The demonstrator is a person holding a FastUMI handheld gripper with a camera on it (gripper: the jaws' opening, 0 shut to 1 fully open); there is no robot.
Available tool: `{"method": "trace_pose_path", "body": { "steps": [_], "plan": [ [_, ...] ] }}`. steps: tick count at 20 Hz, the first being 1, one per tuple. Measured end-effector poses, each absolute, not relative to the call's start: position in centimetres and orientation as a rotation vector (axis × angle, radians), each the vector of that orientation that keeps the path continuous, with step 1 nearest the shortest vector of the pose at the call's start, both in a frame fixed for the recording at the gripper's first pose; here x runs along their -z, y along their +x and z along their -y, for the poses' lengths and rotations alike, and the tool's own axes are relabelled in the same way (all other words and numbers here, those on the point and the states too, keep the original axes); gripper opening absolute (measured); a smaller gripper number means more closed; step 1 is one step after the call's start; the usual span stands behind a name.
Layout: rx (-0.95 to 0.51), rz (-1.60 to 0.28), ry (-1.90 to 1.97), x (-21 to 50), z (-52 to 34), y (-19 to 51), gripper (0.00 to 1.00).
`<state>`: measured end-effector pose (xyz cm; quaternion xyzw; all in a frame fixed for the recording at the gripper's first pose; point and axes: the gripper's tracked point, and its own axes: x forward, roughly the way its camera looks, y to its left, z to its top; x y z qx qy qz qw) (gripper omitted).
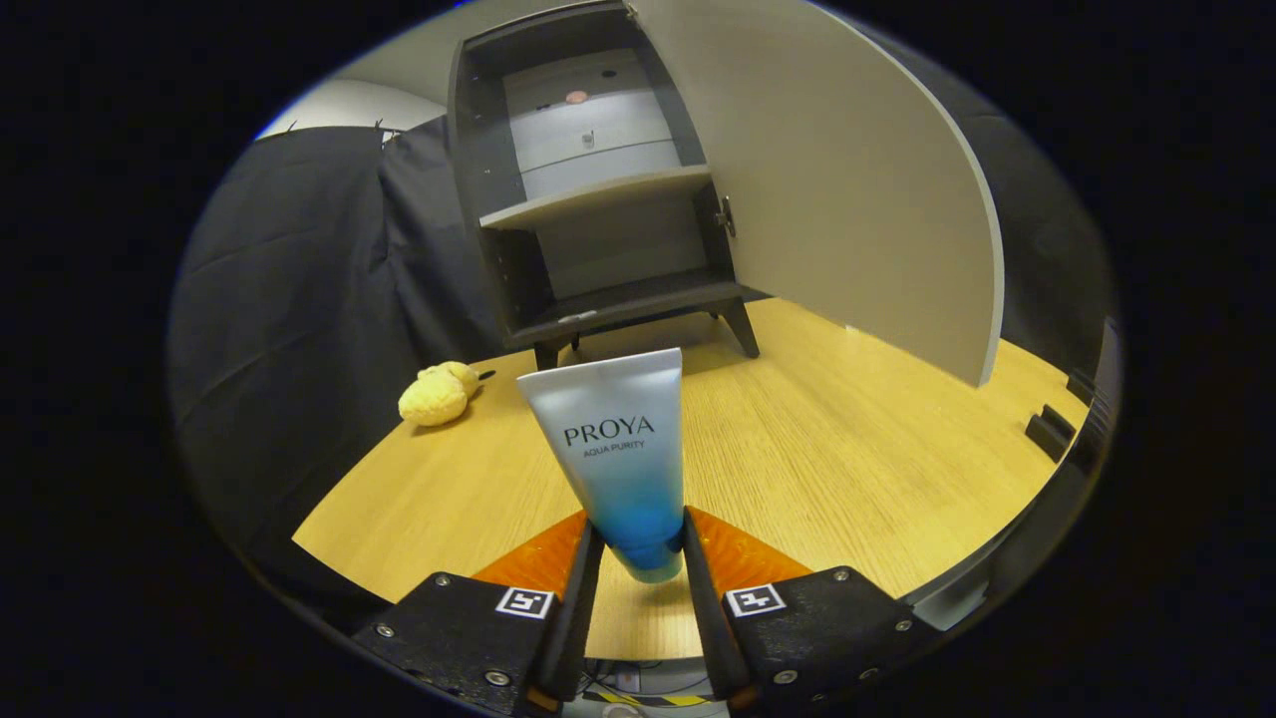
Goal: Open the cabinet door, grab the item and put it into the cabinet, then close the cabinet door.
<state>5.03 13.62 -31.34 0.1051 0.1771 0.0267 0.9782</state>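
A cosmetic tube (620,449), silver fading to blue near its cap, stands upright between my fingers, crimped end up. My gripper (638,548) is shut on the tube near its cap end, holding it just above the wooden table (847,449). Beyond the tube stands a small dark cabinet (598,199) on short legs. Its pale door (837,179) is swung wide open to the right. Inside, a middle shelf (598,194) splits the cabinet into an upper and a lower compartment, both bare.
A yellow plush toy (437,394) lies on the table left of the cabinet, ahead of my left finger. Black cloth hangs behind the table on the left. Dark blocks (1052,429) sit at the table's right edge.
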Motion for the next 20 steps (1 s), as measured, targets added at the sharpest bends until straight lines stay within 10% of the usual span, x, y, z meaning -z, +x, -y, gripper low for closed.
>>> {"method": "trace_pose_path", "body": {
  "steps": [20],
  "plan": [
    [-0.064,-0.255,0.026,6.6,-16.9,13.8,0.48]
  ]
}}
